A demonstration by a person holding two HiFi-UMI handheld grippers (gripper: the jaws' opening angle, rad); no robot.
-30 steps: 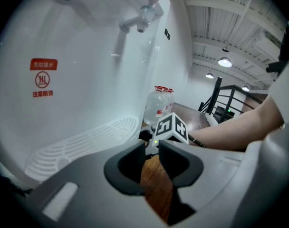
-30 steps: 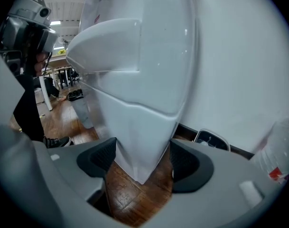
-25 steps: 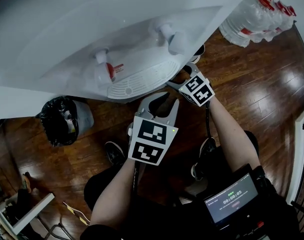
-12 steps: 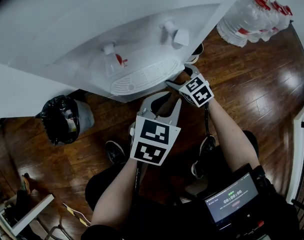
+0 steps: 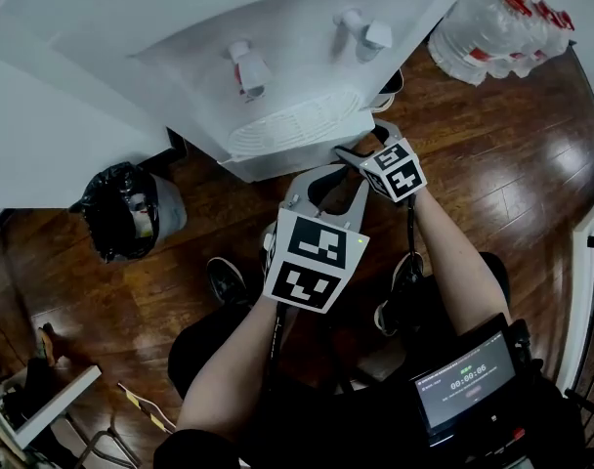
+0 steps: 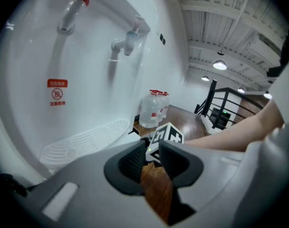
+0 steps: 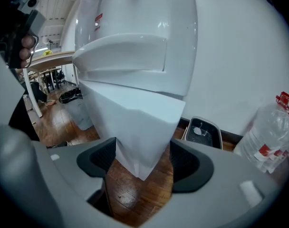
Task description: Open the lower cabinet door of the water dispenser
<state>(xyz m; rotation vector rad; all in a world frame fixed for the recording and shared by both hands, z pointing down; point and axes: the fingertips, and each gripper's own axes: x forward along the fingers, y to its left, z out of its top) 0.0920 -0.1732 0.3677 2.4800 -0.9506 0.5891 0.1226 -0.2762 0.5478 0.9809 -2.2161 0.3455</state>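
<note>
White water dispenser [image 5: 277, 76] stands on the wood floor [image 5: 492, 184], with its lower cabinet [image 7: 135, 122] beneath the drip grille [image 5: 292, 130]. The right hand-held gripper [image 5: 360, 151] is at the cabinet's front, low and just under the grille. Its jaws are spread wide, and the cabinet's lower corner is framed between the pads [image 7: 185, 163]. Contact with the cabinet cannot be confirmed. The left hand-held gripper [image 5: 328, 186] is held back from the dispenser, beside the right. Its jaws are parted by a narrow gap with only floor showing through. Water bottles [image 5: 497, 27] sit at the far right, and a black-bagged bin [image 5: 126, 223] at the left.
</note>
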